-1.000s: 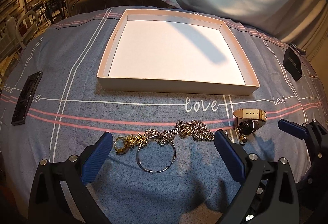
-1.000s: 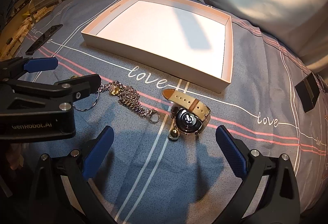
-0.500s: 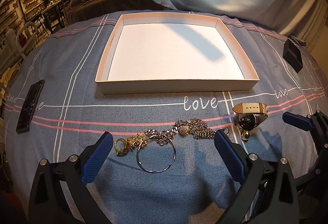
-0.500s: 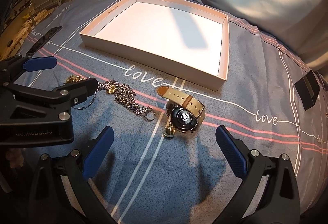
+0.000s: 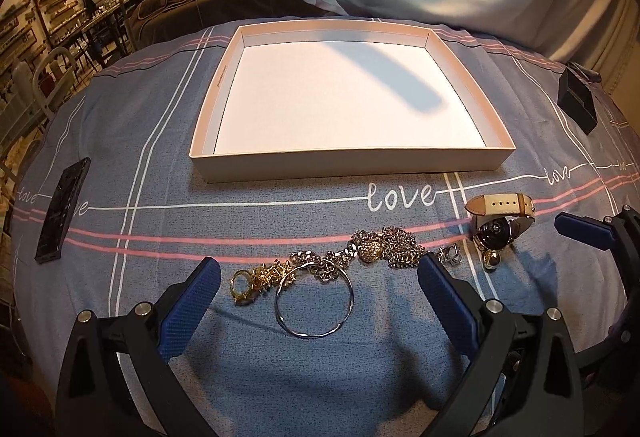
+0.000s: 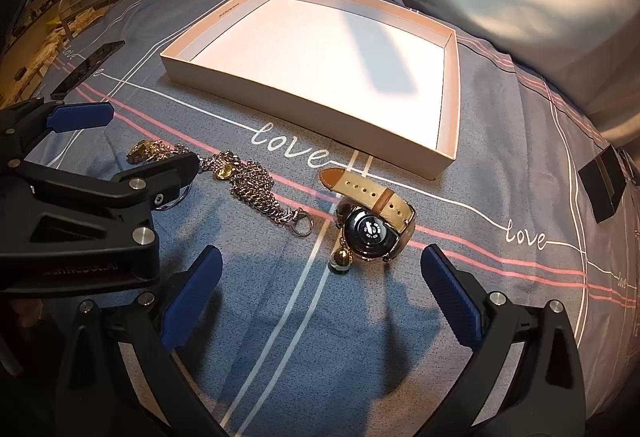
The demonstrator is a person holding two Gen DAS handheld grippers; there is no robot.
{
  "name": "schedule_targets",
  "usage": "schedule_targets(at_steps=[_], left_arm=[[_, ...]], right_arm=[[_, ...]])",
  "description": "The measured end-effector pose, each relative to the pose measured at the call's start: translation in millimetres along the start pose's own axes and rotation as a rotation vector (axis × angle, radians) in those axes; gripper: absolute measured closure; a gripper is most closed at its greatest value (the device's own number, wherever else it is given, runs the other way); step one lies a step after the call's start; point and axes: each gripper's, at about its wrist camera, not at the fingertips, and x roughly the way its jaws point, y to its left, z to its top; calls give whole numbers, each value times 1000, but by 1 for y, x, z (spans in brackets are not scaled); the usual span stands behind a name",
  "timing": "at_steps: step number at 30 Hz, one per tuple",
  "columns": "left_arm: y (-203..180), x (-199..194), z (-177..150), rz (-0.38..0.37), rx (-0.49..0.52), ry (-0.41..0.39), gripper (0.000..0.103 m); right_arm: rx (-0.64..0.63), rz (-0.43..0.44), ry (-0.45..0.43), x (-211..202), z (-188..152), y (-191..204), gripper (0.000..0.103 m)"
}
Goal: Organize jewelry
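I've pulled both tongs, left (image 5: 318,307) and right (image 6: 320,291), back slightly; both gape wide, empty. Nothing's sorted yet: box (image 5: 348,167) bare, chains (image 5: 384,249), ring (image 5: 314,301) and watch (image 6: 372,225) on the bed's near edge.

tray (image 5: 352,162) floor bare | chain (image 5: 396,249) and watch (image 6: 374,227) (lying apart) crowd its near wall

The word "love" is written in white on the grey-blue bed cover (image 5: 280,221), near the front wall of the box (image 5: 352,165). The same word shows again far left and far right. Small dark print on the box's left rim is too tiny to read.
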Motion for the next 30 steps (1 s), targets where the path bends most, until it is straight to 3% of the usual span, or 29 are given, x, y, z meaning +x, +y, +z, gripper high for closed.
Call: schedule_targets(at_steps=[13,20,25,30], left_arm=[[2,4,-7,-14,8,20,6],[23,10,-17,-137,26,39,6],[50,12,-25,-129,80,36,6],[48,19,-30,-140,133,54,11]], right_arm=[[27,8,1,3,-7,-5,5],[94,25,7,2,-27,-23,5],[135,16,6,4,-34,-32,5],[127,26,8,7,-30,-29,5]])
